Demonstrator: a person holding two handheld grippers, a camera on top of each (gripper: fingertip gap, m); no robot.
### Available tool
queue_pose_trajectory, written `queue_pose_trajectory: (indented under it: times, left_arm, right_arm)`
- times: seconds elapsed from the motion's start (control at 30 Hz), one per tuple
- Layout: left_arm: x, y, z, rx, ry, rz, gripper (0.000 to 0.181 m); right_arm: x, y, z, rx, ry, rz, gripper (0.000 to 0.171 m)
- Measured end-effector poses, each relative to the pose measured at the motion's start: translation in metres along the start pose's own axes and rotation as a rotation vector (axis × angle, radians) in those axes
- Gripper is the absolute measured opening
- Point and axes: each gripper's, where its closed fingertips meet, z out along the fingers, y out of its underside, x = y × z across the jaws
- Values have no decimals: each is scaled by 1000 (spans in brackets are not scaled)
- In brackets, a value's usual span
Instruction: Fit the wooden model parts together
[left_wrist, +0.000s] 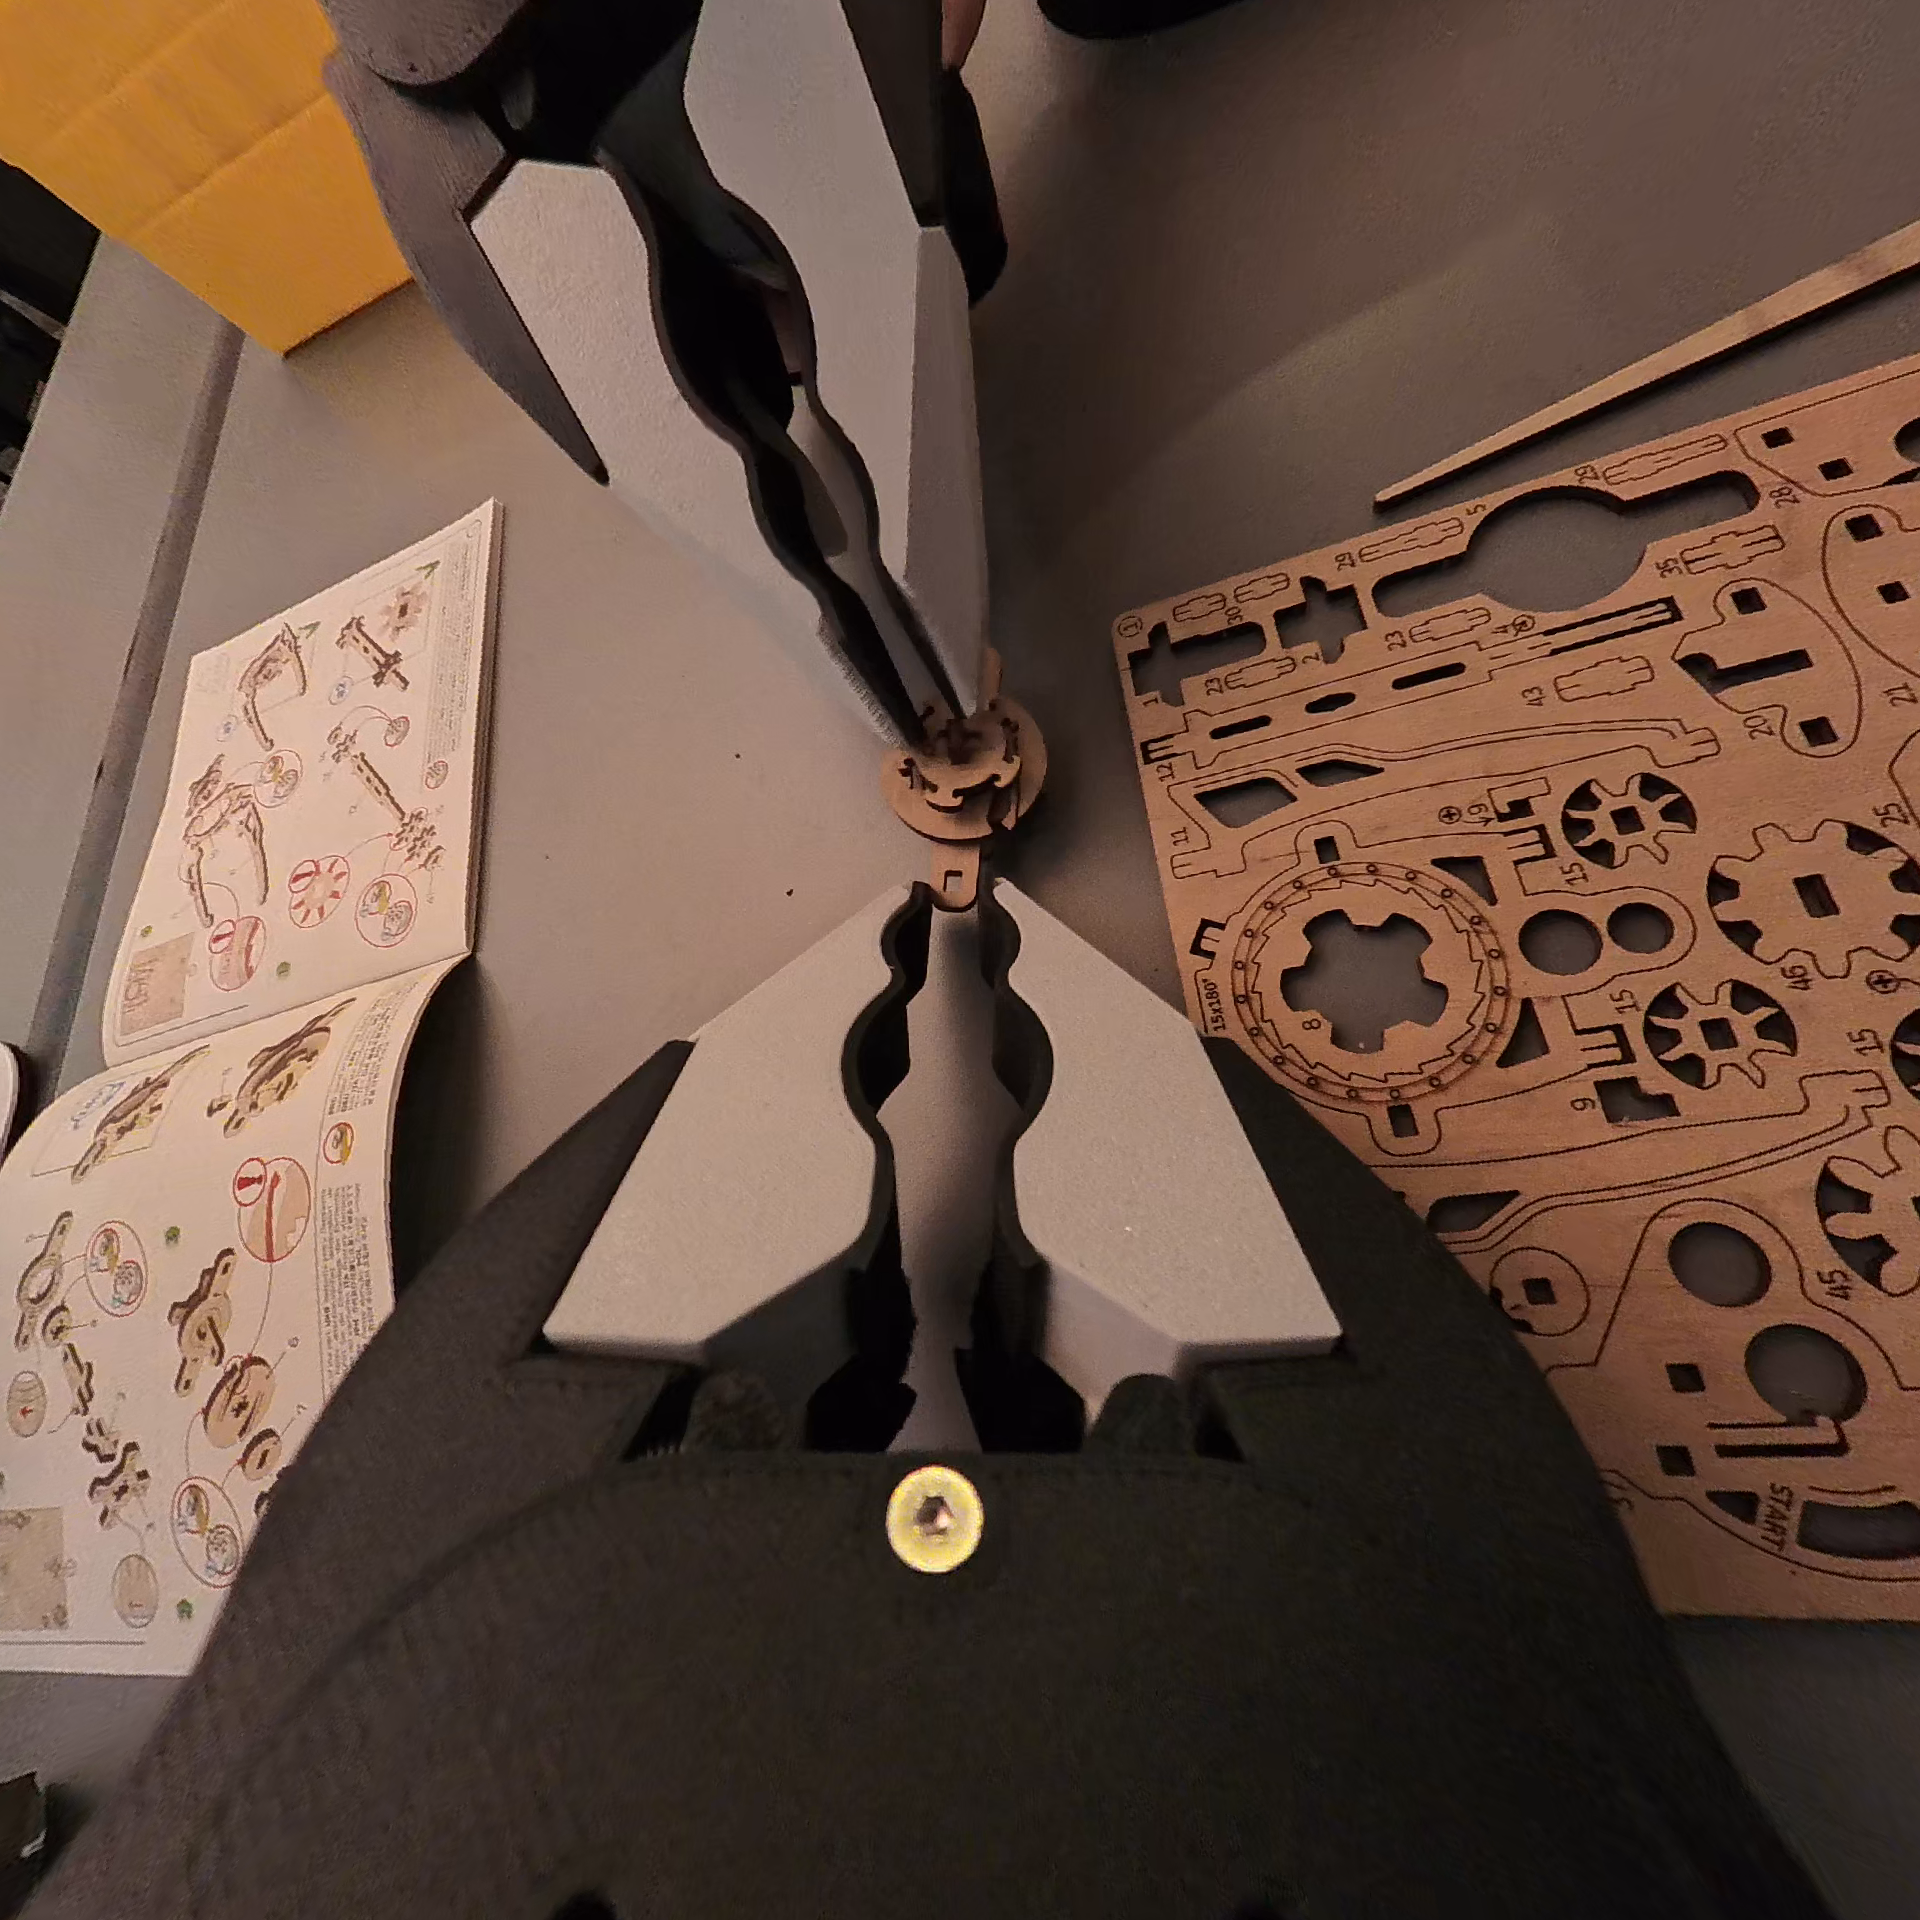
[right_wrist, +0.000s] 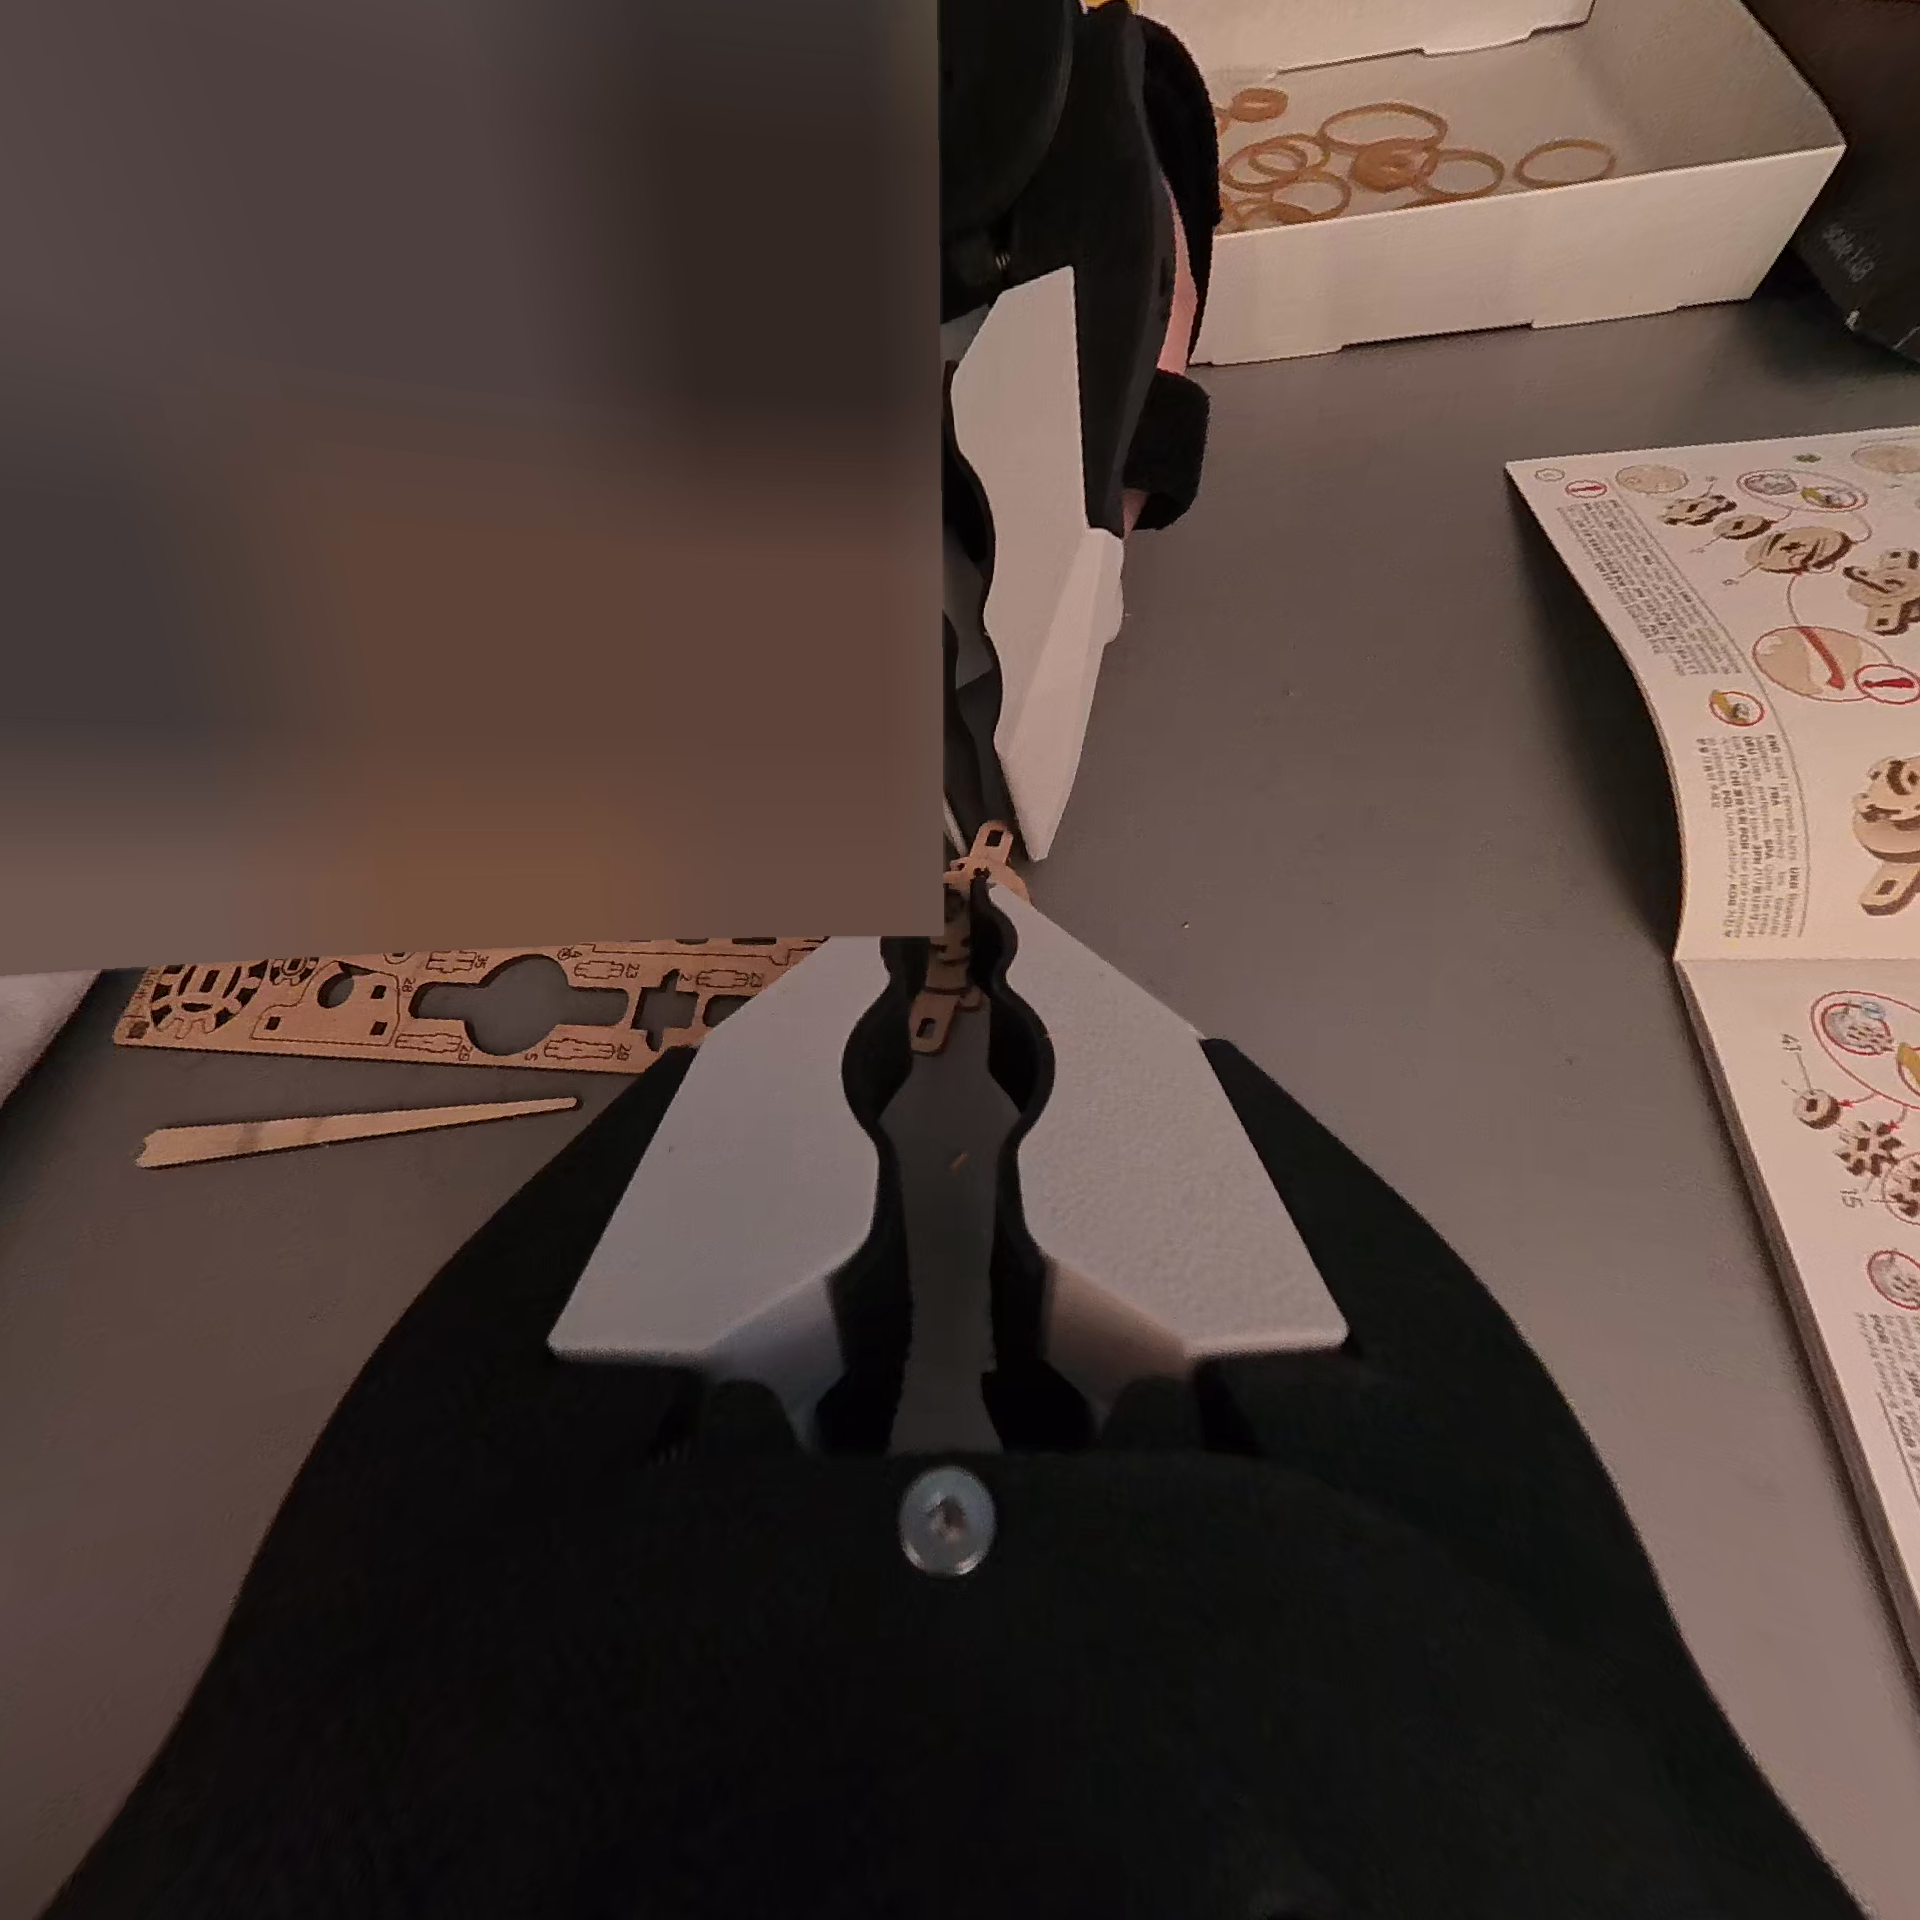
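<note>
Nearest the lens, the left gripper pinches the small tab below the wooden gear assembly at frame centre; the right gripper, reaching down from upper frame, clamps the assembly itself, likely steadying it while parts seat

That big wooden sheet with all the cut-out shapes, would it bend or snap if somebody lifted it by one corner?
The wooden sheet looks thin and lies flat on the table, so it is probably light and fairly stiff. Many parts are already punched out, leaving narrow bridges between holes; those would likely flex or crack first. Lifting it at one corner probably risks more than supporting it underneath.
</note>
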Motion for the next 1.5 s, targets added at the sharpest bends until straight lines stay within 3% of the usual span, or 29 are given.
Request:
queue_pose_trajectory:
  times: [1.07,1.17,1.23,1.5]
  left_arm:
    - [1,-1,0,3,6,5,7]
    - [1,-1,0,6,6,2,7]
    - [1,-1,0,8,5,2,7]
    - [1,-1,-1,12,-2,-3,7]
  right_arm:
    - [1,4,1,-49,4,40,2]
    - [-1,2,1,-7,-22,38,4]
    - [0,-3,-5,35,-20,19,13]
    - [35,-7,-29,129,108,109,10]
